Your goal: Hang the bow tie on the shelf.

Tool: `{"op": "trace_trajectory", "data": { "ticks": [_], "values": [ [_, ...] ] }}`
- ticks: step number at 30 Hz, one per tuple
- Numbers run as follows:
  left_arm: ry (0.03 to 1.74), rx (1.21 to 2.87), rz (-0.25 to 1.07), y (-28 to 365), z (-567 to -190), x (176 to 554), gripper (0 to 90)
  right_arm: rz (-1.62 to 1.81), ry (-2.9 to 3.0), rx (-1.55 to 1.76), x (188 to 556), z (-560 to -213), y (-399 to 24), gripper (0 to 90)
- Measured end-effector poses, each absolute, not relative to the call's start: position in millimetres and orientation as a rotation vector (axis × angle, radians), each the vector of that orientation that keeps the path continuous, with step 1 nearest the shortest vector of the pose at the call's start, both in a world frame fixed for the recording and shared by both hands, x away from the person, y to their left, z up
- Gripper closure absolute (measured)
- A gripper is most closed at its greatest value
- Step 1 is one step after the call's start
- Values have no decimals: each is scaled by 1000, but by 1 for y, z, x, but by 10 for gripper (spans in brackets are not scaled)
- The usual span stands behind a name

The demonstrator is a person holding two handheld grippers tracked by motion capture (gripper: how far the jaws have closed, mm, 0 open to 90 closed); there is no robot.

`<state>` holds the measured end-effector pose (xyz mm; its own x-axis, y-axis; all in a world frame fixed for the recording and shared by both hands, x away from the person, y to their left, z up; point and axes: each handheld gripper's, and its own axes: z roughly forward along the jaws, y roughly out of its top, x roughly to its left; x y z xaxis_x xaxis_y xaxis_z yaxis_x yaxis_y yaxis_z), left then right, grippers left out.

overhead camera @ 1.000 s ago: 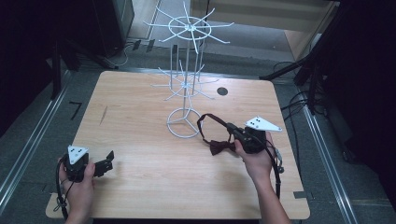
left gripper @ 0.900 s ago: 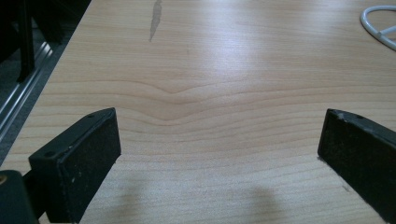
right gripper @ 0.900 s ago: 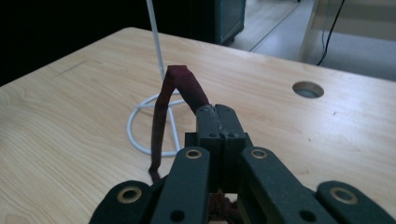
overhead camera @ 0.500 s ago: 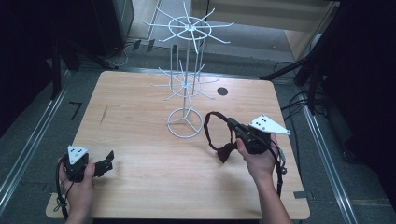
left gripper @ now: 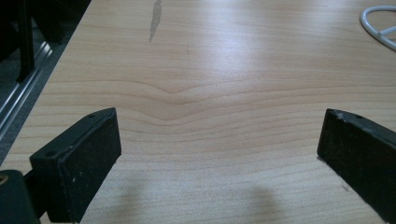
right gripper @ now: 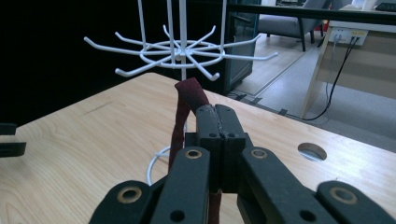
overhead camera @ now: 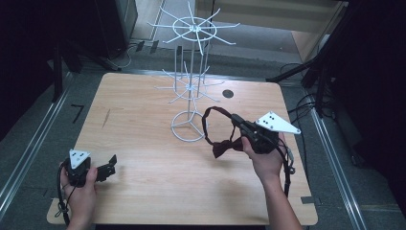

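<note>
Your right gripper [overhead camera: 238,120] is clamped on the floppy bow tie [overhead camera: 225,146] by its strap, probably light, while your left gripper [overhead camera: 111,166] sits wide open.

The high view is looking forward and down over the whole wooden table [overhead camera: 143,120] from the person's side. The left gripper view is skimming close above the tabletop, catching the white wire rack [left gripper: 380,25] base. The right gripper view is facing the same rack [right gripper: 182,49] nearby.
</note>
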<state>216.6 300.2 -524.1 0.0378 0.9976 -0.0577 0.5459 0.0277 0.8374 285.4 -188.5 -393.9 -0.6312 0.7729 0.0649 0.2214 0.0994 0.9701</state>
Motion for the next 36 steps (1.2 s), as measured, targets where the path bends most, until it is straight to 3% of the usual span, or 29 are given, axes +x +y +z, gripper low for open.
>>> {"op": "trace_trajectory", "data": {
  "ticks": [23,36],
  "values": [
    [1568,1587,797,302,-524,214,2,1608,1882,1012,323,-383,-180,900],
    [1542,1555,790,304,-523,211,2,1610,1923,1126,358,-413,-170,900]
  ]
}}
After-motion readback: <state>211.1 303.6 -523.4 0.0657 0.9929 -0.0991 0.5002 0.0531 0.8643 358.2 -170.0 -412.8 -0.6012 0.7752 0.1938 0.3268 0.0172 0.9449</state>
